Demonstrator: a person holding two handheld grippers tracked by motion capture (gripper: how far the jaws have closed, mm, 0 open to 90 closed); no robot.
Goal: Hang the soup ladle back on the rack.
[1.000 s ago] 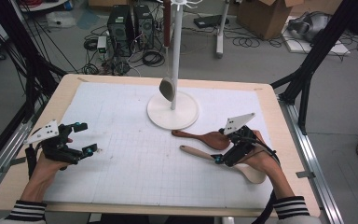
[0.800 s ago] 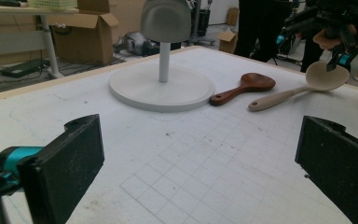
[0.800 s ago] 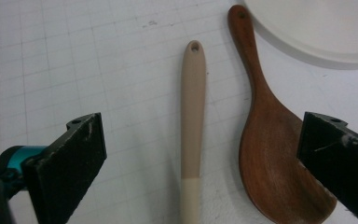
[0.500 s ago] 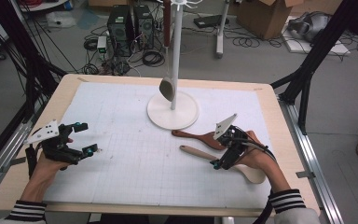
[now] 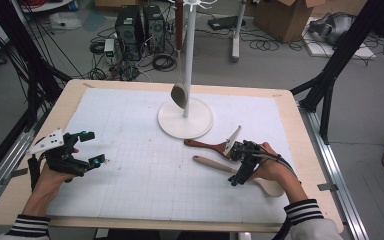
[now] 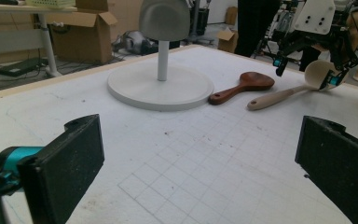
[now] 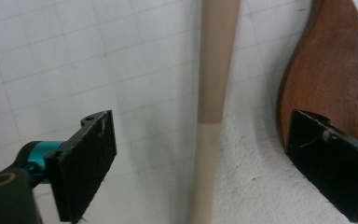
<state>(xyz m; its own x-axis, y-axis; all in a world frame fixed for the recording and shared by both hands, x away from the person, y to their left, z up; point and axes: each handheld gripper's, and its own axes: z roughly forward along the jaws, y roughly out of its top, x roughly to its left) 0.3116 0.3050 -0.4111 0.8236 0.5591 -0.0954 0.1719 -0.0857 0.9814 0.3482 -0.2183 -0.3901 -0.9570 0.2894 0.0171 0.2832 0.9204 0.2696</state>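
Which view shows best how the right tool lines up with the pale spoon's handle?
The right gripper view: the pale spoon handle runs up between the right tool's open jaws, untouched. In the high view the hand covers part of the spoon. The left gripper view shows it from far off, bowl behind the tool.

grey floor [image 5: 280, 70], tangled cables [image 5: 160, 60], computer towers [image 5: 139, 30], cardboard box [image 5: 285, 17], black frame legs [image 5: 340, 60].

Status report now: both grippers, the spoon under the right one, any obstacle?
Right gripper open, jaws just closing, astride pale wooden spoon handle, pads not touching. Left gripper open, empty. Dark brown wooden spatula lies close beside one jaw.
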